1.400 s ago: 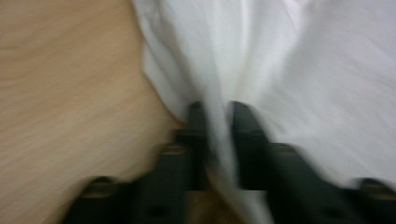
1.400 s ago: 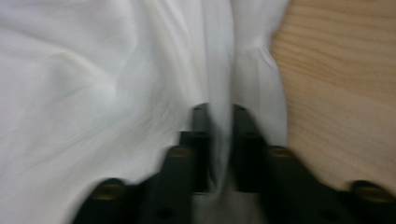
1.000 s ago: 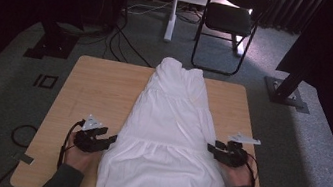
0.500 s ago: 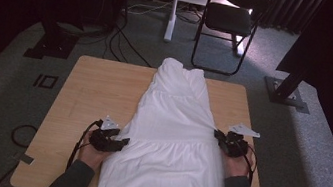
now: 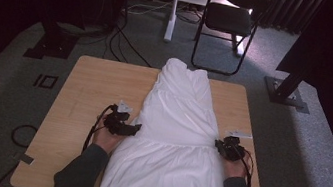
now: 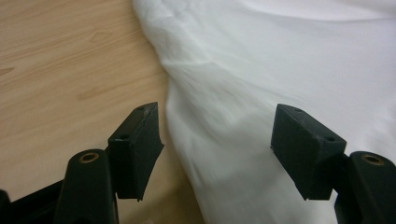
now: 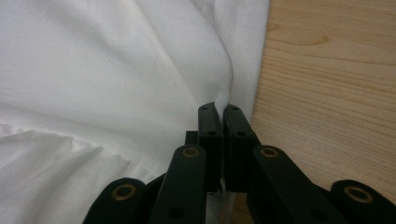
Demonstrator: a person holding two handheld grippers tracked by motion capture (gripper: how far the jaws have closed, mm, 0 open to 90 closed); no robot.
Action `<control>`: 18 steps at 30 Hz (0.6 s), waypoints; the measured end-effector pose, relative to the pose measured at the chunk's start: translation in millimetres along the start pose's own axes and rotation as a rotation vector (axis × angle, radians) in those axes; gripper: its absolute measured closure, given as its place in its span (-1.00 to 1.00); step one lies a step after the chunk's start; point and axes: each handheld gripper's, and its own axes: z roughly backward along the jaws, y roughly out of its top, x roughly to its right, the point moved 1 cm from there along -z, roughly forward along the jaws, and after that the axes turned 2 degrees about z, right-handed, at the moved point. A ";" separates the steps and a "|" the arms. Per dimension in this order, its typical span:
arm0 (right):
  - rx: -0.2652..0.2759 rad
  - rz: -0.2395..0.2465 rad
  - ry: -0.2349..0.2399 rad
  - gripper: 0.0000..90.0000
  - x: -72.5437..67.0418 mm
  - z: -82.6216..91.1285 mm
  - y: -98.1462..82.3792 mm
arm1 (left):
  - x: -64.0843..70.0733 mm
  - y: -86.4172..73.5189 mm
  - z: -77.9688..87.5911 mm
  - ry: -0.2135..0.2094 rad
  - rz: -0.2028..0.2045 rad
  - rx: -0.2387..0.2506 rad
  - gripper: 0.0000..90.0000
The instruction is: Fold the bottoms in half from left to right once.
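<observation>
A white dress (image 5: pixel 174 140) lies lengthwise down the middle of the wooden table (image 5: pixel 89 86), its skirt hanging over the near edge. My left gripper (image 5: pixel 136 127) sits at the dress's left edge near the waist. Its jaws have just been opening and stand wide apart over the cloth's edge (image 6: pixel 205 121), with the pads clear of it. My right gripper (image 5: pixel 219 145) is at the dress's right edge. It is shut on a pinched fold of the white cloth (image 7: pixel 223 100), which stands up between its pads.
A black folding chair (image 5: pixel 229 20) and a white table leg (image 5: pixel 173 8) stand on the grey carpet beyond the table. Cables (image 5: pixel 117 40) run across the floor at the left. Bare wood flanks the dress on both sides.
Both hands have moved forward along the dress's sides. The left gripper has shifted right onto the dress's edge and opened wider. The right gripper has closed on the cloth.
</observation>
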 end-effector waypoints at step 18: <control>0.028 -0.002 0.025 0.93 -0.8 2.3 -6.2 | 5.9 -17.4 -16.0 -0.017 0.004 -0.036 0.89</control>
